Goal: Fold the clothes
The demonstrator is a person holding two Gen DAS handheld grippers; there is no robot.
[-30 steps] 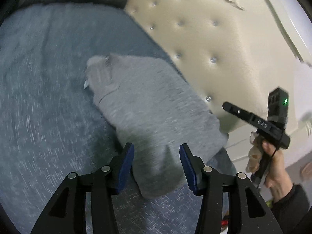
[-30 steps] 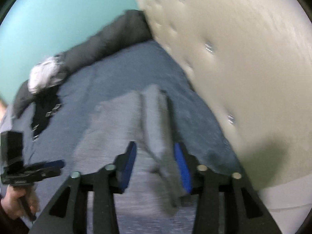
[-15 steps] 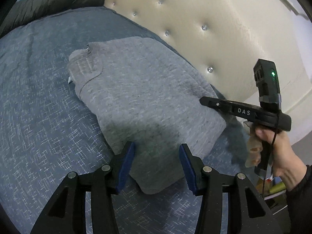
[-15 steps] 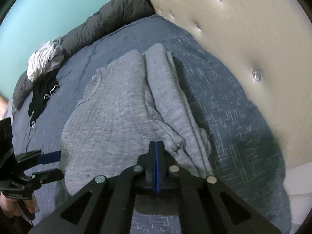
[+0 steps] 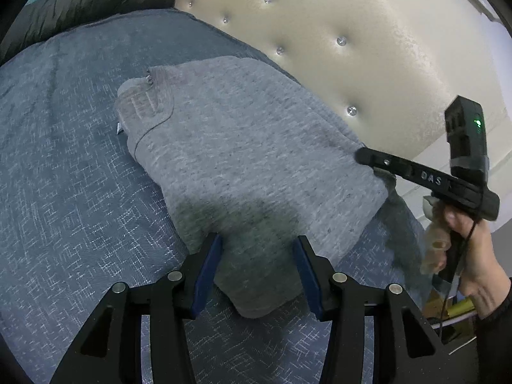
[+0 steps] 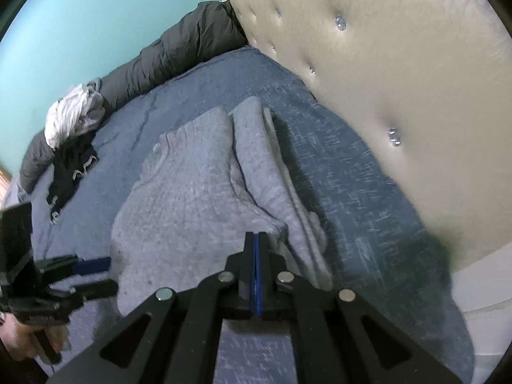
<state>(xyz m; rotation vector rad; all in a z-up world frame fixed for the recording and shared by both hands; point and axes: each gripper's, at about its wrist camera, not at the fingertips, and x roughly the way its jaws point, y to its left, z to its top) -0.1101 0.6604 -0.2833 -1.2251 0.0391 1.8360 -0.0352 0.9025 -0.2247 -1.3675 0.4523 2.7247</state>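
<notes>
I see a blue bedspread (image 5: 64, 192), cream tufted headboard (image 5: 352, 48), dark duvet (image 6: 179, 51) along the teal wall (image 6: 96, 16), white crumpled cloth (image 6: 70, 115).

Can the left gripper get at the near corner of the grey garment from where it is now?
Probably yes. The left gripper is open, its jaws straddling the near corner of the grey garment, with nothing in between. The right gripper is off at the far edge, clear of it.
</notes>
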